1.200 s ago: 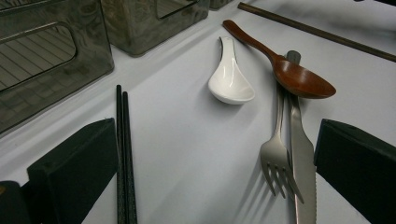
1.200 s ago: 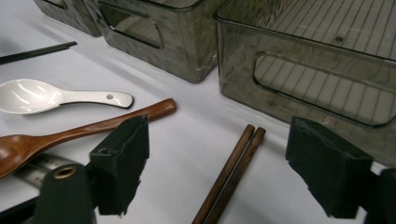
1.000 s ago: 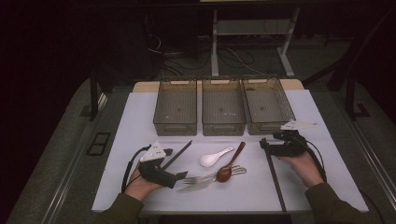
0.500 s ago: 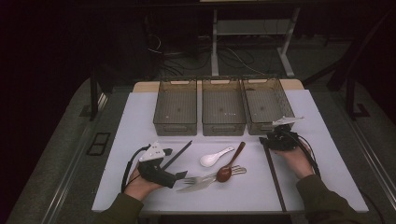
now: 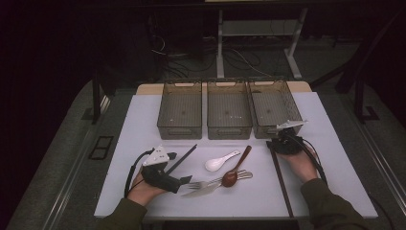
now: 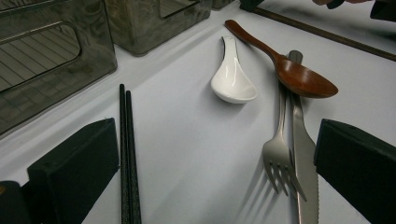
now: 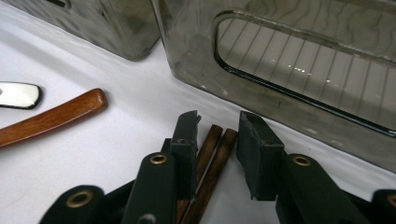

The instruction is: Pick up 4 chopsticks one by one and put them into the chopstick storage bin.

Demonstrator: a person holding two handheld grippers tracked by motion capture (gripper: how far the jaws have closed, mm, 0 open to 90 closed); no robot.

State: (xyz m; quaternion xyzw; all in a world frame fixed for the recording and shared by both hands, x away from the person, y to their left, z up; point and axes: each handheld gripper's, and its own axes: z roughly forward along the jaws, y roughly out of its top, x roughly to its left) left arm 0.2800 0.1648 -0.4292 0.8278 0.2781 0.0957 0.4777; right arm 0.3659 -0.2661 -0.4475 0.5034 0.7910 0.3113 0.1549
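Note:
On the white table, a pair of brown chopsticks (image 5: 281, 182) runs from the front edge up toward the right bin (image 5: 268, 129). My right gripper (image 5: 274, 143) sits low over their far ends. In the right gripper view the jaws stand slightly apart on either side of the brown chopsticks (image 7: 209, 156), not clamped. My left gripper (image 5: 178, 168) rests open at the front left. Black chopsticks (image 6: 128, 154) lie just inside its left jaw, and a fork (image 6: 279, 154) and knife (image 6: 303, 154) just inside its right jaw.
Three empty smoky plastic bins stand in a row at the back: left (image 5: 179, 130), middle (image 5: 229, 130) and right. A white ceramic spoon (image 5: 219, 163) and a wooden spoon (image 5: 235, 170) lie mid-table; the wooden spoon's bowl rests on the fork and knife.
My right gripper has moved forward and slightly left, down onto the far ends of the brown chopsticks beside the right bin. The left gripper and the cutlery have stayed put.

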